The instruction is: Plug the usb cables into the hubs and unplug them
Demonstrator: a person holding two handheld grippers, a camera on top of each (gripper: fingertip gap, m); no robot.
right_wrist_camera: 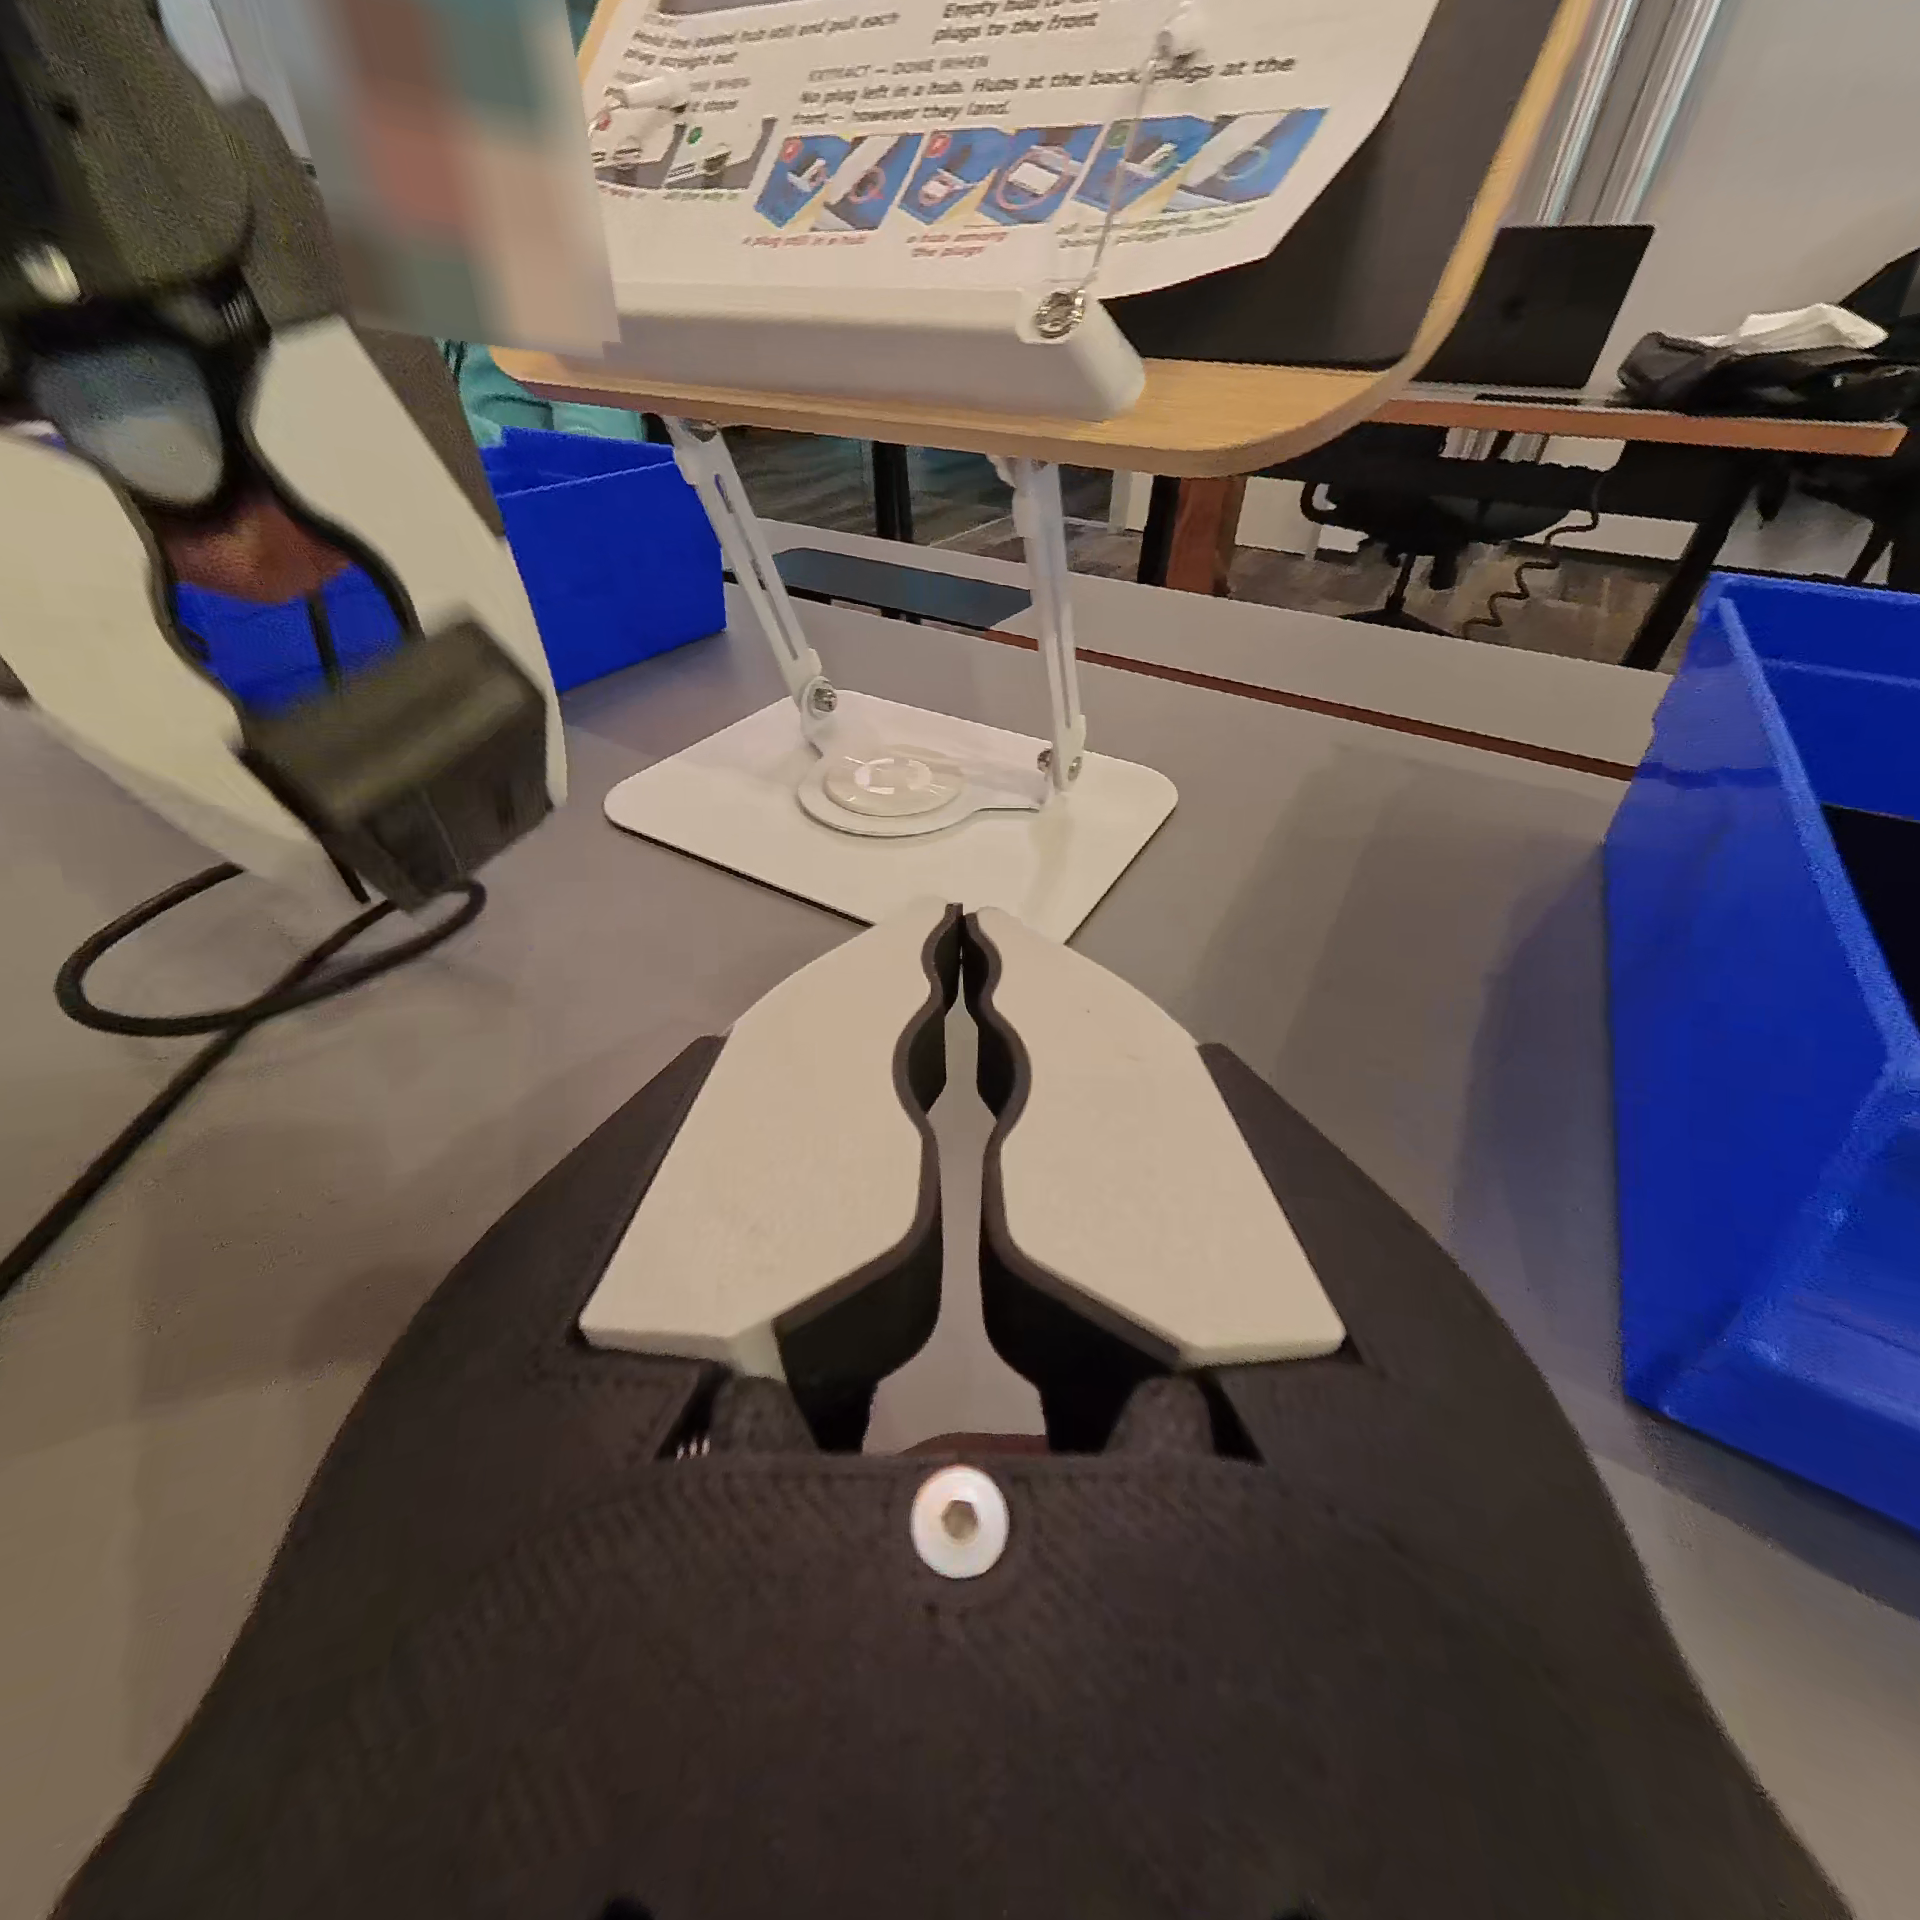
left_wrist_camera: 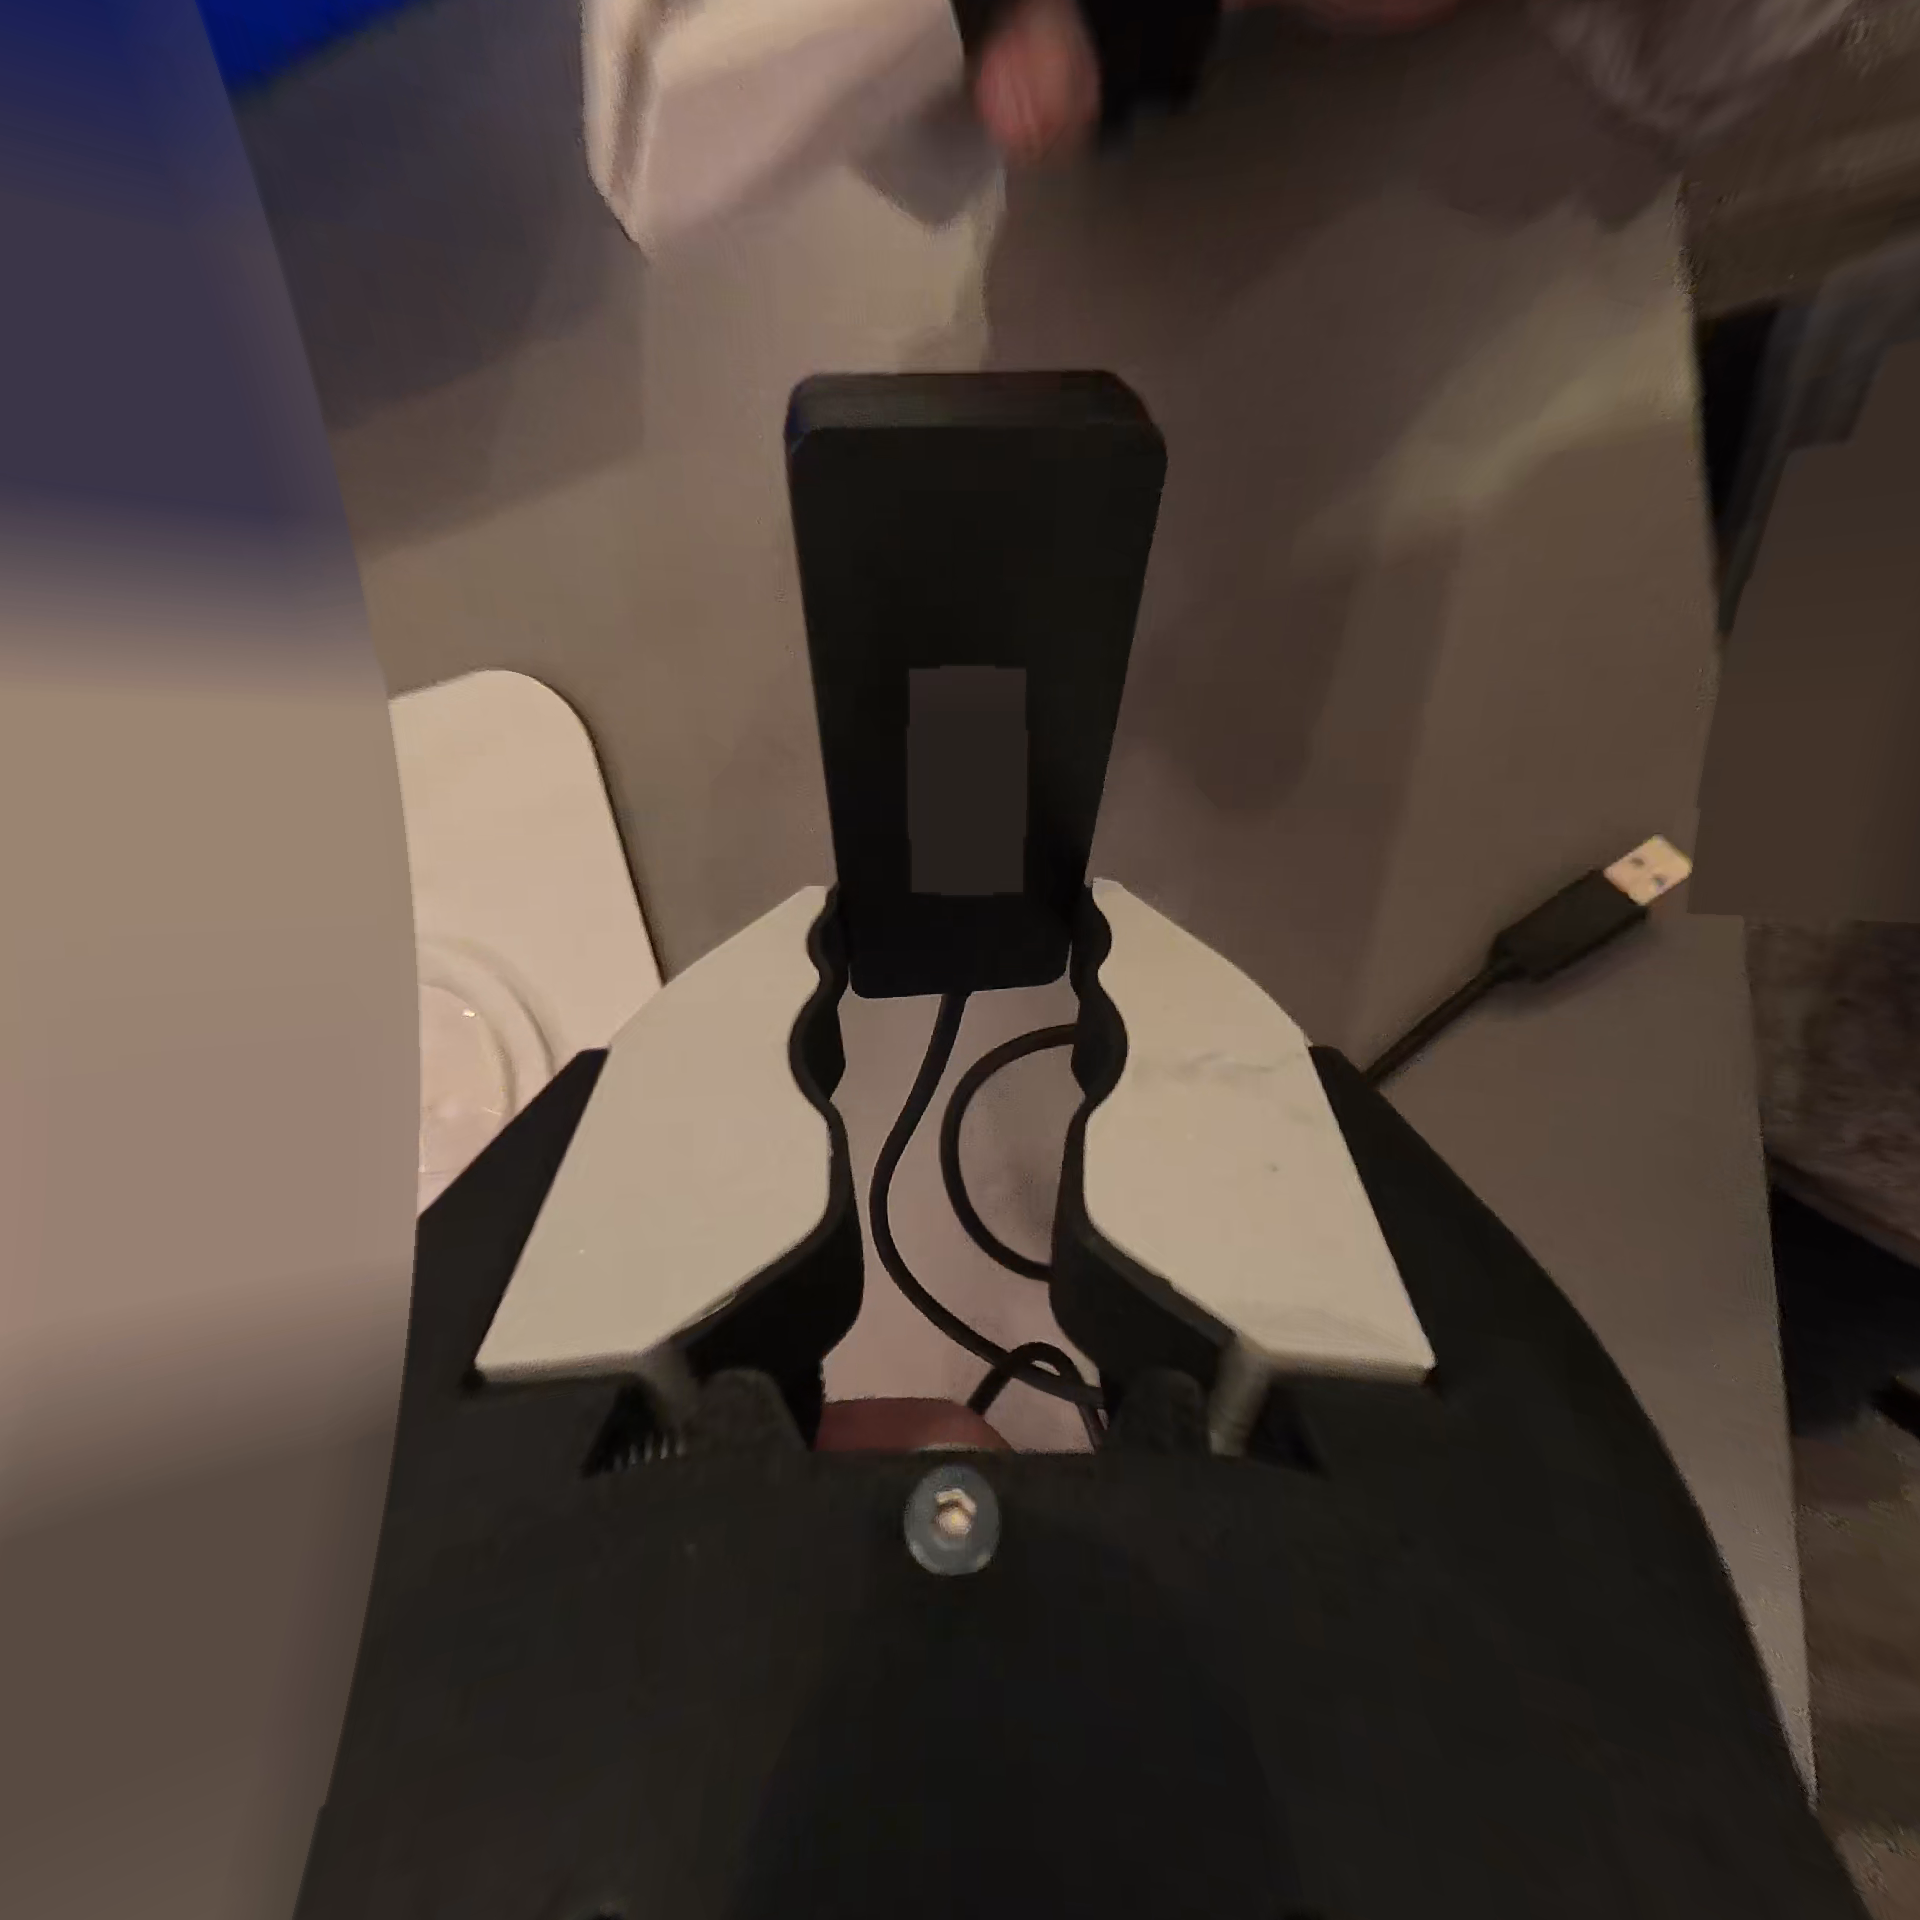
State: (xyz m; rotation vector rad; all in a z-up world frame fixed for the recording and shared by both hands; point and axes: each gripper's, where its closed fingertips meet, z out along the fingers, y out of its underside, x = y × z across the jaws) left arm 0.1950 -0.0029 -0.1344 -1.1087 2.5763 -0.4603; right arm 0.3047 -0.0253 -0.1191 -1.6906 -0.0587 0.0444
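Left gripper (left_wrist_camera: pixel 961 925): clamped on the cabled end of a black USB hub (left_wrist_camera: pixel 971 644), raised off the grey table (right_wrist_camera: pixel 1351 935); right gripper (right_wrist_camera: pixel 961 920): closed, bare; loose USB plug (left_wrist_camera: pixel 1647 871) lying beside.

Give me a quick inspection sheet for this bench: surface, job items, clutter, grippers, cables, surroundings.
Surface: grey tabletop, bare in front of the right gripper.
Job's things: black USB hub held off the table; loose USB-A plug lying on the table.
Clutter: white document stand holding an instruction sheet; blue bins.
Grippers: left gripper clamped on the hub's cable end; right gripper shut, nothing between its pads.
Cables: hub's black cable loops onto the table; the plug's own cable trails off.
Surroundings: office desk with laptop, chair; a person's hand, blurred.
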